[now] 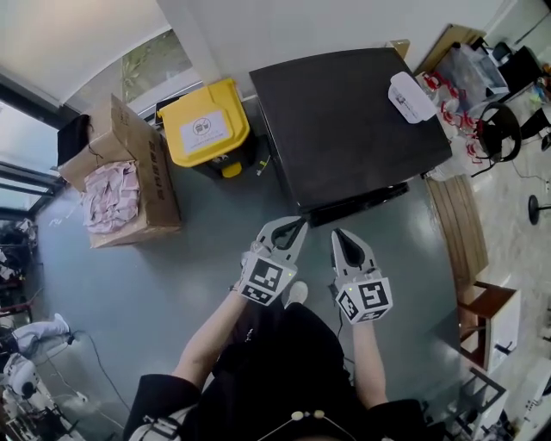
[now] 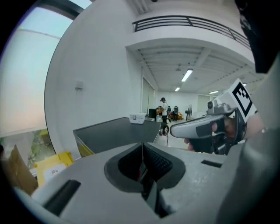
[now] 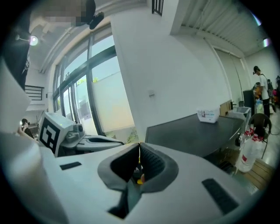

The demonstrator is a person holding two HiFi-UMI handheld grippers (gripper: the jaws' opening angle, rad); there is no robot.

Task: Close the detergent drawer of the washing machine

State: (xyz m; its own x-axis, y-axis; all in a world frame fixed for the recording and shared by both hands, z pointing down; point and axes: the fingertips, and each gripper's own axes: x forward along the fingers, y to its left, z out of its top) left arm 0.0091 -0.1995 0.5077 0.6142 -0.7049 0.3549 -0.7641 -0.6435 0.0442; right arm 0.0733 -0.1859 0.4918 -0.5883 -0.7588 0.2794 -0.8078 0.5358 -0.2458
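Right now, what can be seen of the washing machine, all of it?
The washing machine shows from above as a dark grey body with a flat matte top, by the white wall, beside a yellow bin. A white box lies on its far corner. A dark strip juts along its front edge.

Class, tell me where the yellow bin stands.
Head view, upper left: the yellow bin stands between the cardboard box and the dark washing machine.

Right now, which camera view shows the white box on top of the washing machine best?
The head view: it shows the white box whole from above, on the washing machine top, near its right-hand edge. Both gripper views show it only small and distant, seen from the side.
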